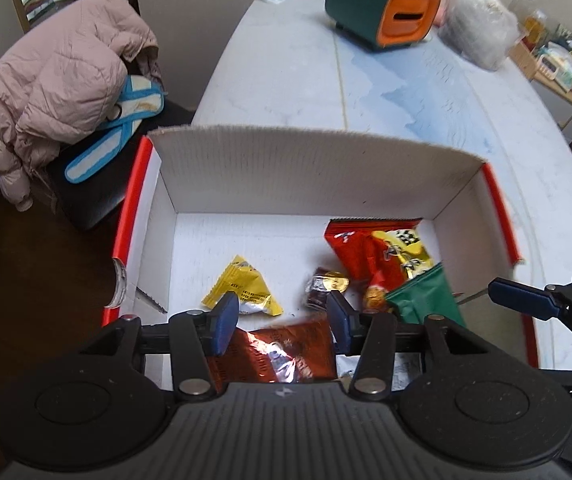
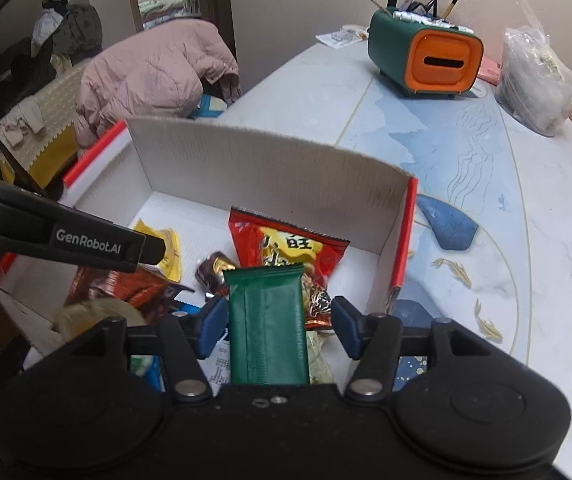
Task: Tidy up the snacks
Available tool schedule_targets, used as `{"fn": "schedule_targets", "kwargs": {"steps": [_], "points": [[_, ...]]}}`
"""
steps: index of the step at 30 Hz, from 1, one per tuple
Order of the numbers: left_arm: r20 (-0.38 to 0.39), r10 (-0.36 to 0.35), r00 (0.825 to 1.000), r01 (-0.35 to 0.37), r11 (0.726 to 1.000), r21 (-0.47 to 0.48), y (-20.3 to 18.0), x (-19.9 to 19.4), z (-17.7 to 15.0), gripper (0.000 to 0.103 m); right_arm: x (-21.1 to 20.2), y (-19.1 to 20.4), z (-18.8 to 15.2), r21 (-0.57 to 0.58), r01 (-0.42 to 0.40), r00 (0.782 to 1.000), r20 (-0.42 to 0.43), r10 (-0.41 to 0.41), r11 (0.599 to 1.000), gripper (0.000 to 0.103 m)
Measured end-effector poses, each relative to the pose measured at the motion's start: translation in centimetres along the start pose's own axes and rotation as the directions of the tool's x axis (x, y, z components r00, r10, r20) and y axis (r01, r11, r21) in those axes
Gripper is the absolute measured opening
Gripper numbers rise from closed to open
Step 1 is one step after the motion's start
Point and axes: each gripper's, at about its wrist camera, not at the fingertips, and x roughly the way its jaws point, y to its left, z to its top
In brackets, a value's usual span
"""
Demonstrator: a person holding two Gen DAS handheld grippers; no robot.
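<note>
Over the box (image 2: 262, 160), my right tongs (image 2: 274, 328) stand released around the green pack (image 2: 266, 320), its length toward 12 o'clock; left tongs (image 1: 282, 320) released.

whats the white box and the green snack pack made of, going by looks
White box: looks like corrugated cardboard, matte white inside; the fluted ribs show along its cut top edge, and the outer rim is red.
Green snack pack: probably plastic film with a slight sheen; it has a crimped end and a seam down its length.
</note>
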Motion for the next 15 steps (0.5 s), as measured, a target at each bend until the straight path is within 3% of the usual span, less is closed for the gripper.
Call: {"fn": "schedule_targets", "kwargs": {"steps": [15], "points": [[0.176, -0.082, 0.981, 0.078, 0.996, 0.034, -1.8, -8.3, -2.7, 0.053, -8.4, -0.8, -0.7, 0.054, -0.029, 0.983, 0.182, 0.019, 0.998, 0.074]]}}
